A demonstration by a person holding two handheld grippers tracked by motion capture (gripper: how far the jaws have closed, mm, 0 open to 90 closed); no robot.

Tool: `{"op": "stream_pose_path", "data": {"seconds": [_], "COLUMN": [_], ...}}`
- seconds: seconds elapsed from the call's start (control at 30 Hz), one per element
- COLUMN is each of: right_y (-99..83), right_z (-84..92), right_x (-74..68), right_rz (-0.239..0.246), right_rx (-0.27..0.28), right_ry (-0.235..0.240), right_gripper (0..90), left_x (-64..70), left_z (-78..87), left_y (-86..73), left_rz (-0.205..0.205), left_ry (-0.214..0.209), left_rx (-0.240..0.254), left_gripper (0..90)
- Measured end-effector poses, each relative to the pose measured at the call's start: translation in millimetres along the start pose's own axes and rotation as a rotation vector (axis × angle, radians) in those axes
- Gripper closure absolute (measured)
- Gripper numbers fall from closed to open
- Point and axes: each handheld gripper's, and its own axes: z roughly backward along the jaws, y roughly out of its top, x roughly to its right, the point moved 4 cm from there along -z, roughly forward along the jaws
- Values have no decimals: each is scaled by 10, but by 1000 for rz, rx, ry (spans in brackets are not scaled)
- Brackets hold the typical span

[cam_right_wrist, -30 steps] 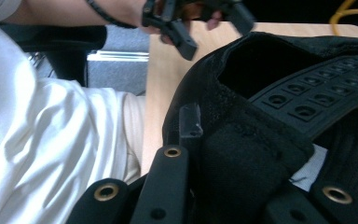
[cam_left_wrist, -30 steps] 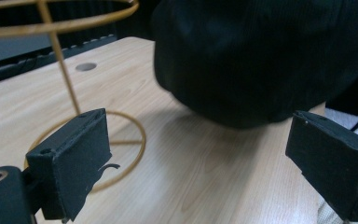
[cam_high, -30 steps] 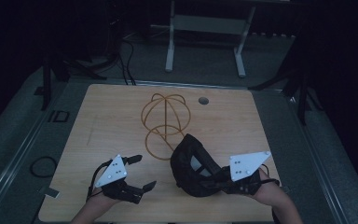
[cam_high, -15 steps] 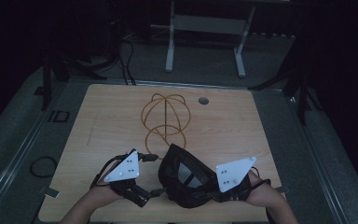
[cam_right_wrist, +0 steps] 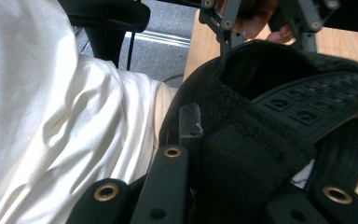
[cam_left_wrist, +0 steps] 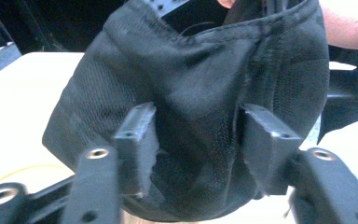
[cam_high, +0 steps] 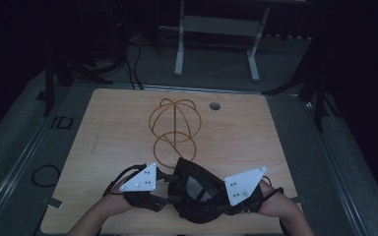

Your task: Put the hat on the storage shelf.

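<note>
Dark room, light wooden table [cam_high: 103, 147] on a grey floor, a white metal frame [cam_high: 216, 29] standing beyond the far edge. Mid-table lies a golden wire ornament [cam_high: 174, 128] made of looped rings, with a small round grommet [cam_high: 214, 105] just to its right.

At the near edge you hold a black fabric cap [cam_high: 197, 189] between both tools. Your left gripper [cam_high: 165, 191] meets the cap's left side; in the left gripper view its jaws stand apart with the mesh crown [cam_left_wrist: 200, 107] bulging between the two pads, fabric touching both.

Your right gripper [cam_high: 229, 204] is at the cap's right side. In the right gripper view its jaws are pinched together on the cap's black strap [cam_right_wrist: 247, 158], beside the perforated adjuster band [cam_right_wrist: 317, 105]. A white sleeve [cam_right_wrist: 42, 121] covers that view's left half.
</note>
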Motion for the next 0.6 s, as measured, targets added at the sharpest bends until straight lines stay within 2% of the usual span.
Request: {"op": "stream_pose_path", "data": {"seconds": [0.2,0.27,0.47,0.53,0.6], "right_y": [-41,-58,-141,-183,-219], "right_z": [34,50,126,153,162], "right_x": [37,50,104,122,130], "right_rz": [-21,-26,-64,-78,-95], "right_rx": [13,17,28,32,24], "right_ry": [-13,-17,-29,-30,-29], "right_gripper": [880,880,879,879,878], "left_x": [-63,-81,-75,-71,-70], "left_z": [-53,-75,-126,-140,-162], "left_y": [33,55,150,180,202], "left_rz": [42,57,16,-11,-10], "left_ry": [44,60,124,142,150], "left_rx": [23,20,-11,-38,-60], "left_gripper": [739,872,900,900,900]}}
